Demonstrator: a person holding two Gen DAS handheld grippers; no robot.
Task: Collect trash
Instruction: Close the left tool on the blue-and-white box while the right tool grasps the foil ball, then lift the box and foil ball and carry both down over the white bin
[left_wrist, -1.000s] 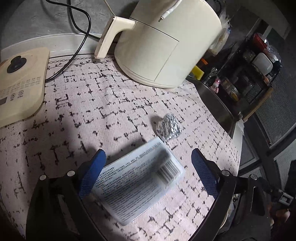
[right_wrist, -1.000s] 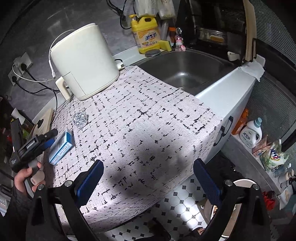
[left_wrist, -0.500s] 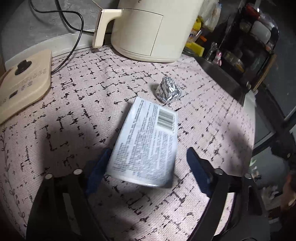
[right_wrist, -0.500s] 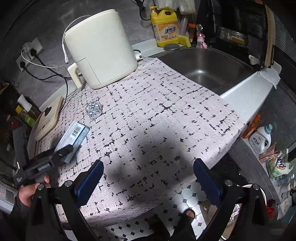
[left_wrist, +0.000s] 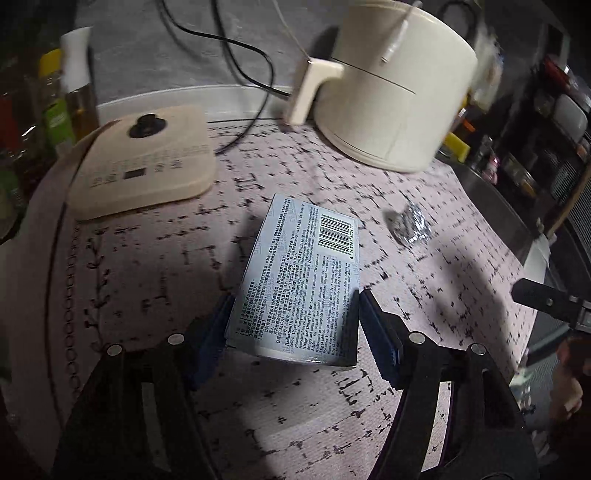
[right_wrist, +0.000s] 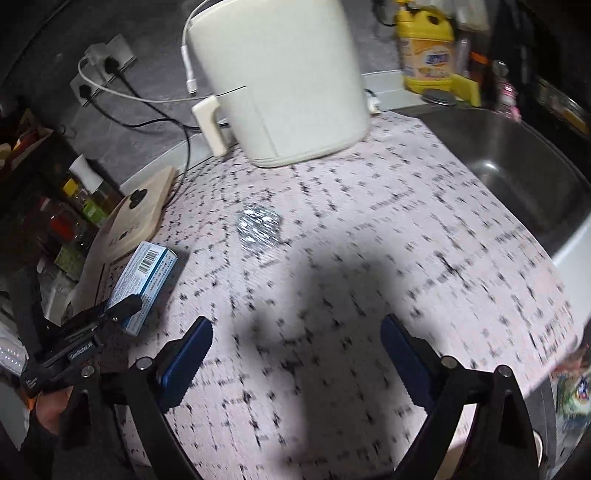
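A: What's sitting on the counter (right_wrist: 369, 295)?
B: Cream air fryer (right_wrist: 280, 81) at the back, flat scale (left_wrist: 144, 170) on the left.
A: L gripper (left_wrist: 291, 325)?
B: Pinching the blue box (left_wrist: 299, 277), barcode side up, near end.
A: Foil?
B: Foil ball (right_wrist: 258, 225) lying beyond the box, well apart.
A: R gripper (right_wrist: 295, 354)?
B: Hovering spread, holding nothing.

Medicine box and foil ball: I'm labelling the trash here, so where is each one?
medicine box (left_wrist: 295, 280), left wrist view, on its printed top face.
foil ball (right_wrist: 258, 227), right wrist view, on the middle of the crumpled foil.
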